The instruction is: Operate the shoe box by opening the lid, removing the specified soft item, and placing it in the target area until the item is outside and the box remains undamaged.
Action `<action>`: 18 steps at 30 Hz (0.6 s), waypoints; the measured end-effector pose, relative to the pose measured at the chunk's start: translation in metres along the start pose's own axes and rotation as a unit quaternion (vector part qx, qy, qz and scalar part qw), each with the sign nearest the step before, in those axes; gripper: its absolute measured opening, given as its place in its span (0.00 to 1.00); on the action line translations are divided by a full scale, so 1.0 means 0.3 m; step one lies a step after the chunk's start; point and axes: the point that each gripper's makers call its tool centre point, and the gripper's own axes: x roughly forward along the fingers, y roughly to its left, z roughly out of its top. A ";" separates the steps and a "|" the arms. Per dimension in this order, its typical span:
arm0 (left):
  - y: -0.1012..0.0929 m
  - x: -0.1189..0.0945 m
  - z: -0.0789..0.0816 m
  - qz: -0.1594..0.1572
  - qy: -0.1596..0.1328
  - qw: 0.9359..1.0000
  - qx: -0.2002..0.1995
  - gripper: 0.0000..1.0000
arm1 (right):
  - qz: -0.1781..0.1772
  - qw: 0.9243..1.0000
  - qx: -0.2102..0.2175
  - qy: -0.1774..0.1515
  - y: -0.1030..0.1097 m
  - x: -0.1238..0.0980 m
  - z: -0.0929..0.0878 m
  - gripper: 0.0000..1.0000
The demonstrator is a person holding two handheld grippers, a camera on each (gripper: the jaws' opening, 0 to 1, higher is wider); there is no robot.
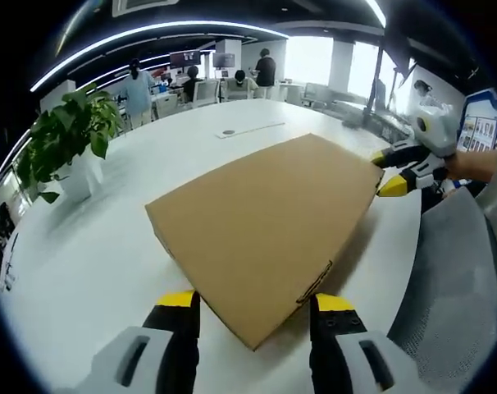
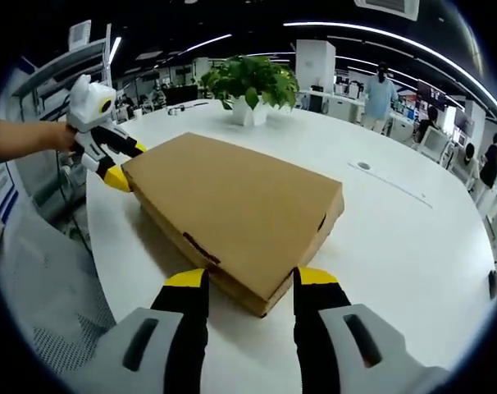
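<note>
A flat brown cardboard shoe box (image 1: 265, 222) lies on the white table (image 1: 93, 254) with its lid down. My left gripper (image 1: 255, 302) is open, and the box's near corner sits between its yellow-tipped jaws. At the far right corner my right gripper (image 1: 388, 171) is open too, one jaw above and one below the corner, held by a hand. In the right gripper view the same box (image 2: 232, 205) reaches in between that gripper's (image 2: 250, 279) spread jaws. The left gripper (image 2: 125, 164) is at the box's far left corner. The box's contents are hidden.
A potted plant (image 1: 72, 139) (image 2: 248, 82) stands on the table beyond the box. A grey mesh chair (image 1: 453, 271) (image 2: 35, 279) is close to the table edge beside me. A round cable port (image 2: 363, 166) is set in the tabletop. People sit and stand at desks far behind.
</note>
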 end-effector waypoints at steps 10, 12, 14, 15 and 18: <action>-0.006 -0.032 -0.036 -0.007 0.006 1.000 0.006 0.53 | 0.009 1.000 0.006 -0.001 0.051 -0.023 -0.013 0.36; -0.008 -0.038 -0.043 -0.007 0.007 1.000 0.007 0.53 | 0.010 1.000 0.007 0.000 0.060 -0.028 -0.016 0.36; -0.011 -0.042 -0.048 -0.007 0.007 1.000 0.007 0.53 | 0.011 1.000 0.007 -0.001 0.066 -0.031 -0.019 0.36; -0.011 -0.044 -0.050 -0.007 0.007 1.000 0.007 0.53 | 0.012 1.000 0.006 -0.001 0.068 -0.032 -0.019 0.36; -0.012 -0.046 -0.053 -0.006 0.008 1.000 0.005 0.54 | 0.013 1.000 0.006 0.000 0.070 -0.032 -0.019 0.36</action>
